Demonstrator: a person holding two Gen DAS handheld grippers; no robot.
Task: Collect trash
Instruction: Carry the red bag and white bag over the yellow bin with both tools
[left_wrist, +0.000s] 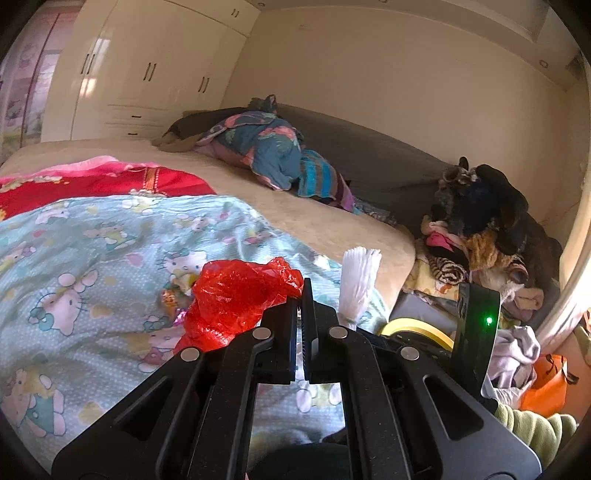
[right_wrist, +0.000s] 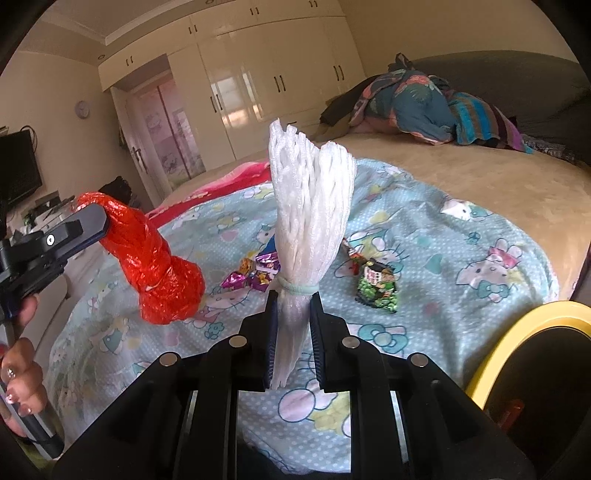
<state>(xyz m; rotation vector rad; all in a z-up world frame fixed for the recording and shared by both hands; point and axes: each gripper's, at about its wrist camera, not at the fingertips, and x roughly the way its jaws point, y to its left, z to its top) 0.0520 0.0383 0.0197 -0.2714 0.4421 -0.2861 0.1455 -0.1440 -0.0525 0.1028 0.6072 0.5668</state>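
Over the bed, the left wrist view shows the left gripper (left_wrist: 302, 295) clenched on a corner of a crumpled red plastic bag (left_wrist: 236, 299), which hangs above the cartoon-print blanket (left_wrist: 92, 258). Just to its right stands a white foam net (left_wrist: 358, 284), and behind that a yellow-rimmed bin (left_wrist: 417, 326).

From the right wrist view, the right gripper (right_wrist: 293, 306) grasps that foam net (right_wrist: 310, 206) below its hair tie. Candy wrappers (right_wrist: 255, 273) and a green snack packet (right_wrist: 378, 290) lie on the blanket. A hand (right_wrist: 22, 373) holds the left gripper's handle.
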